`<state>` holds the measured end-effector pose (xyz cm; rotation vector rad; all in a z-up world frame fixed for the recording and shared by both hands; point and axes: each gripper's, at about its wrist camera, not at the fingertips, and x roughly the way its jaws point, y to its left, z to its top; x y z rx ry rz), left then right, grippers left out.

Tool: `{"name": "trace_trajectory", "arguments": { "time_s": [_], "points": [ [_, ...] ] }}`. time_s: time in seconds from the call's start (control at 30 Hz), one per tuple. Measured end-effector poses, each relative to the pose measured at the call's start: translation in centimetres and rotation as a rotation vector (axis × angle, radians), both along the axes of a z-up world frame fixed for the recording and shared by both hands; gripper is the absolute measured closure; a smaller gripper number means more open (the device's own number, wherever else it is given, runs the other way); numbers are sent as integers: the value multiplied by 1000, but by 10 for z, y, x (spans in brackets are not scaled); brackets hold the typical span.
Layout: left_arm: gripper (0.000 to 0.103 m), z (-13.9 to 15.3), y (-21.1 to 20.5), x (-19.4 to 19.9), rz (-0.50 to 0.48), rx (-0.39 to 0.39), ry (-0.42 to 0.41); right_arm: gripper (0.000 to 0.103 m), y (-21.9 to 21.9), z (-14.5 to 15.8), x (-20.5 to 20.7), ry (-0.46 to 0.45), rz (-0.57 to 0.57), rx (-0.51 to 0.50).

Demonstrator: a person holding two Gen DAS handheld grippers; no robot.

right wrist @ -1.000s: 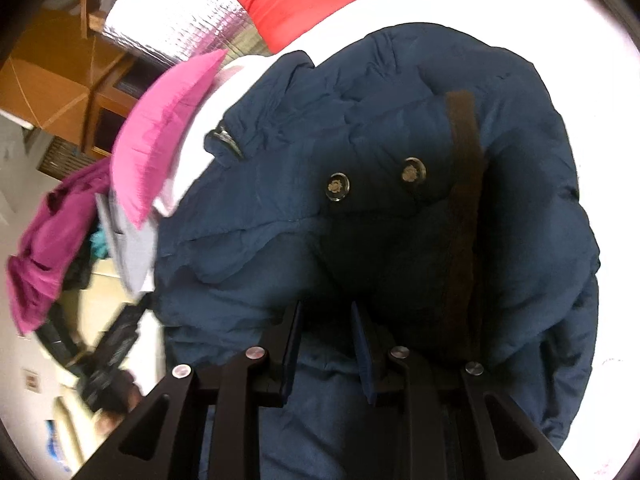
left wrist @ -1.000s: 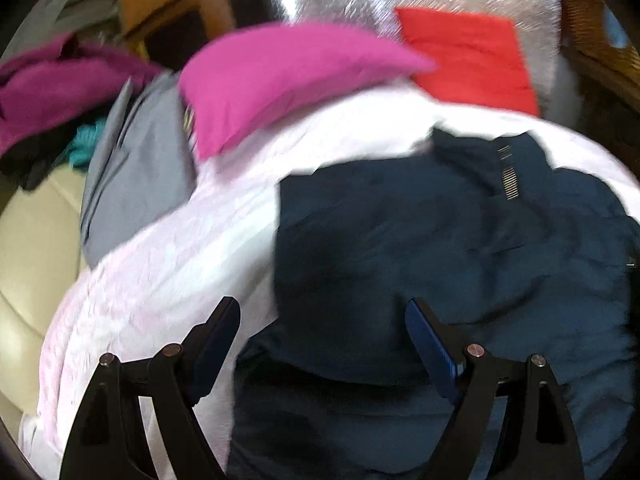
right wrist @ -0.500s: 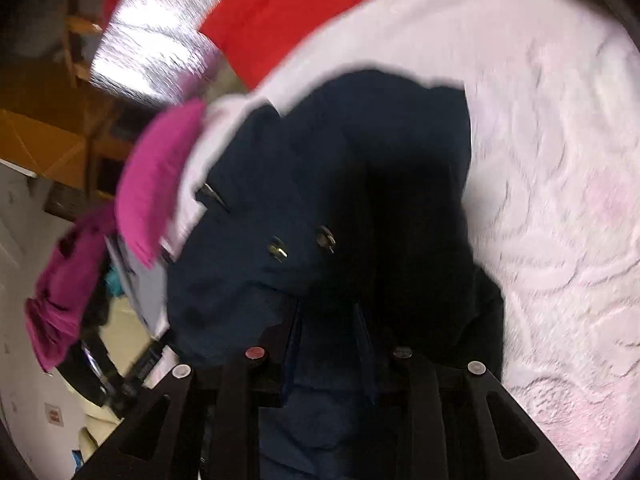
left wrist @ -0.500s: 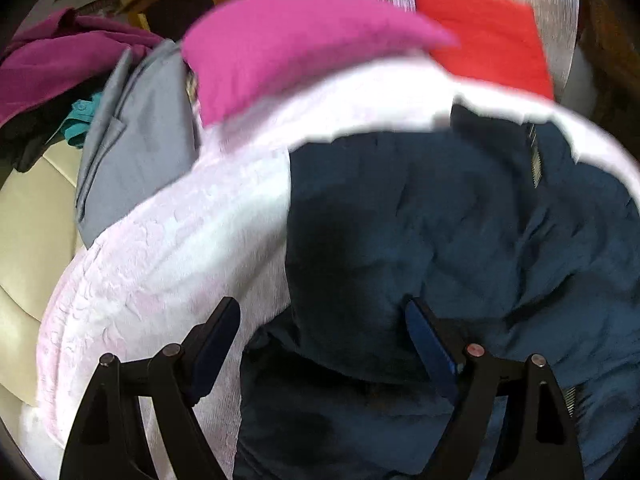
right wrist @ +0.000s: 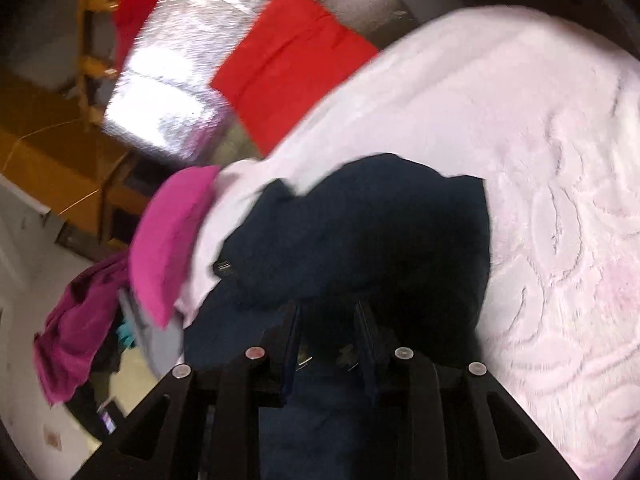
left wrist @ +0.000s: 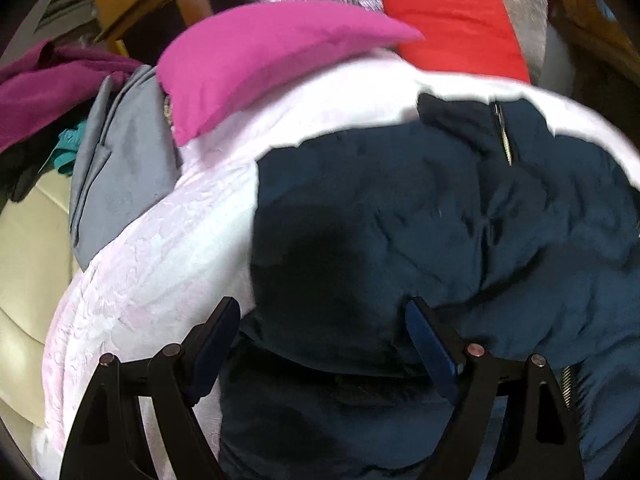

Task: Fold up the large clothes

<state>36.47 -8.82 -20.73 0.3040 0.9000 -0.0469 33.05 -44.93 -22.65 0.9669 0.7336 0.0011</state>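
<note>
A dark navy padded jacket point(left wrist: 420, 220) lies on a pale pink-white quilted bedspread point(left wrist: 152, 264). A zipper shows near its far edge point(left wrist: 505, 140). My left gripper point(left wrist: 322, 320) is open, its jaws wide apart just above the jacket's near part. In the right wrist view the jacket point(right wrist: 360, 232) is bunched up and lifted off the bedspread point(right wrist: 560, 200). My right gripper point(right wrist: 326, 320) is shut on a fold of the jacket.
A magenta pillow point(left wrist: 272, 60) and a red cushion point(left wrist: 452, 28) lie at the bed's far end by a silver foil panel point(right wrist: 168, 92). Grey cloth point(left wrist: 120, 168) and purple clothes point(left wrist: 40, 88) pile up at the left. Wooden furniture stands behind.
My right gripper has pulled the jacket up and back, so it bunched and more bedspread shows on the right. The left gripper stayed open over the jacket.
</note>
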Motion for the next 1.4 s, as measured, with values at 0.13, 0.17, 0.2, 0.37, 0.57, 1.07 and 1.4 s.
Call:
{"name": "trace_trajectory", "arguments": {
  "time_s": [0.13, 0.17, 0.2, 0.37, 0.57, 1.07, 1.4],
  "points": [
    [17, -8, -9, -7, -39, 102, -52, 75, -4, -2, -2, -7, -25, 42],
    [17, -6, -11, -11, -47, 127, -71, 74, -5, 5, -7, -19, -30, 33],
    [17, -3, -13, -16, -52, 142, -93, 73, -5, 14, -15, -37, -34, 21],
    [17, 15, -13, -28, -82, 121, -147, 73, 16, 45, -39, -82, 26, -10],
    [17, 42, -5, -40, -78, 57, -224, 73, 61, 46, -60, -6, 161, -92],
    [17, 58, 12, -38, -43, -9, -268, 73, 95, 32, -35, 65, 258, -139],
    [17, -6, 28, 9, 48, -15, 74, 72, 120, 11, -11, 128, 320, -138]
  ]
}}
